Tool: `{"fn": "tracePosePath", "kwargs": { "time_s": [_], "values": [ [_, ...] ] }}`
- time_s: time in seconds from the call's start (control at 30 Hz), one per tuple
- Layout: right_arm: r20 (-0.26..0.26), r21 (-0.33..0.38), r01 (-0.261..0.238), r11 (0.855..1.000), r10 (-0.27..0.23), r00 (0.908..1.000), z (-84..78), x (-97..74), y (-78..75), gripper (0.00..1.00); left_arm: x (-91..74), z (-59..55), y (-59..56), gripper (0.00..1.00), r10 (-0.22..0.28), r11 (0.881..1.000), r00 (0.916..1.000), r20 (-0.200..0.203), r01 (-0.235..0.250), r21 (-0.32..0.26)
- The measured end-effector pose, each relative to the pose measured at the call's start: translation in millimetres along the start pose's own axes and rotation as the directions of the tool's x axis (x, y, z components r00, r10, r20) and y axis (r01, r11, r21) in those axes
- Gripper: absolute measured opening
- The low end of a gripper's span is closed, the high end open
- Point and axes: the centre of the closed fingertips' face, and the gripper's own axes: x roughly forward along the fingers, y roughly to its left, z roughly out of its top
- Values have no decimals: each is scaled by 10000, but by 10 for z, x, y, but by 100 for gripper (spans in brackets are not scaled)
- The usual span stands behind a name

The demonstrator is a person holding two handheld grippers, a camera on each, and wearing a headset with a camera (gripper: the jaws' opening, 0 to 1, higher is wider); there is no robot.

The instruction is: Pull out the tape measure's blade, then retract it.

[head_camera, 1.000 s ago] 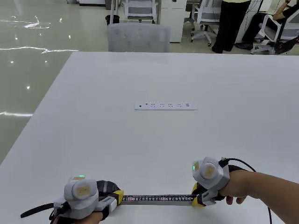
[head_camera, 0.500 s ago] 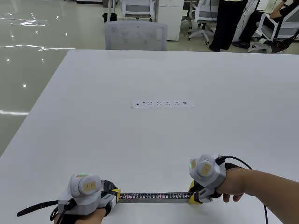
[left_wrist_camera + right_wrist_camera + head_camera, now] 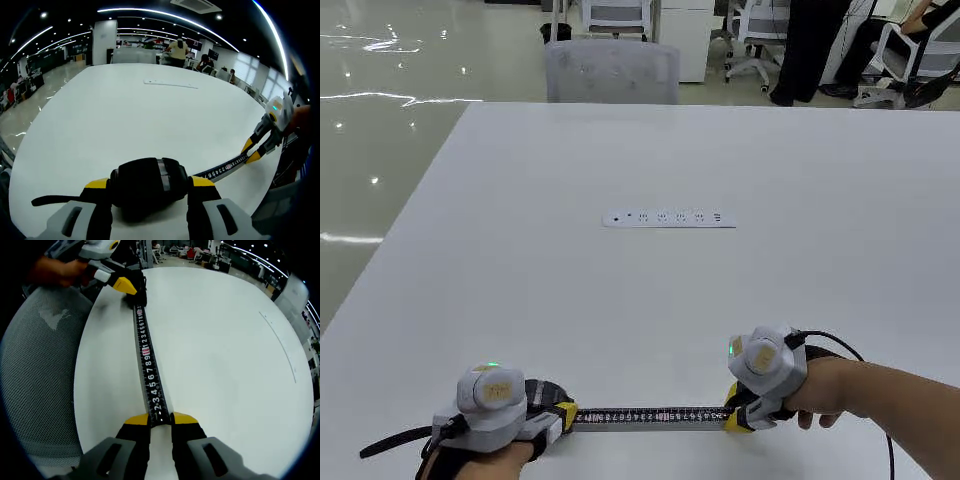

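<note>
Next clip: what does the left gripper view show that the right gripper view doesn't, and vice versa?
Left gripper view's own: the black rounded tape measure case close up, clamped in the left hand-held gripper, a black wrist strap trailing from it. Right gripper view's own: readable numbers on the dark tape blade, its end pinched in the right hand-held gripper, and a grey mesh chair beside the white table. Shared: the blade over the table, the opposite gripper at its far end.

A white power strip (image 3: 669, 218) is lying mid-frame on the table (image 3: 520, 260); a grey chair (image 3: 611, 72) is standing top centre.
</note>
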Motion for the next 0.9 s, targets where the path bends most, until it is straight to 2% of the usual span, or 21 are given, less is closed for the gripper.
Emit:
{"fn": "tracePosePath", "kwargs": {
  "time_s": [0.13, 0.9],
  "values": [
    [244, -70, 3, 10000, -1, 9997, 29, 4, 0, 14, -2, 1, -4, 57, -127, 9999, 9999, -6, 127, 26],
    [265, 87, 48, 10000, -51, 9996, 110, 52, -5, 14, -6, 8, -11, 57, -217, 9998, 9998, -16, 217, -34]
  ]
}}
